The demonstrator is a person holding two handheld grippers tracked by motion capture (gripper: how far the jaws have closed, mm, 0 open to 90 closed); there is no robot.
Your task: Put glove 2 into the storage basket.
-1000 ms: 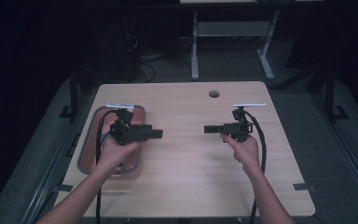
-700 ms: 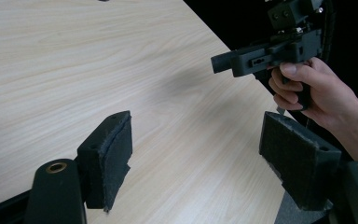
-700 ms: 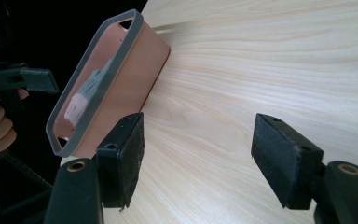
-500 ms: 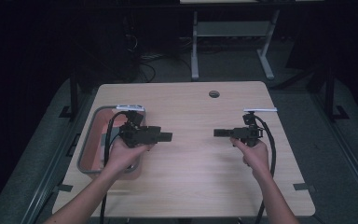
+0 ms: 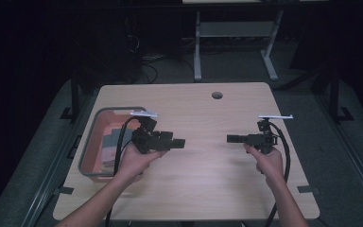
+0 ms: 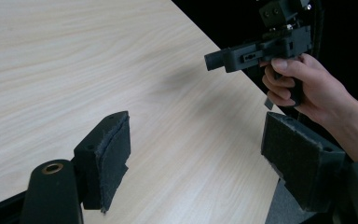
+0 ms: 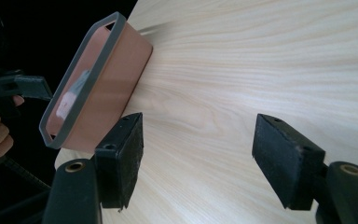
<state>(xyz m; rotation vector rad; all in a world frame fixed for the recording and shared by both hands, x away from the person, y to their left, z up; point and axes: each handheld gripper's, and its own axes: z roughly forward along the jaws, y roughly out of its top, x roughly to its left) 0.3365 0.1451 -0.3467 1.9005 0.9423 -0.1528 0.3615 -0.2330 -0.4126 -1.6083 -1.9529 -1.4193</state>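
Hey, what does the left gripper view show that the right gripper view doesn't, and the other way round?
Left gripper view: the right claw gripped in a hand, held above the table's edge. Right gripper view: a salmon bin with a grey rim on the table, pale things inside. Shared: the light wooden table and each view's own black jaws standing open with nothing between them; the left claw has just been opening.

Dark lab: bare test table (image 5: 208, 189), floor cables (image 5: 146, 71)
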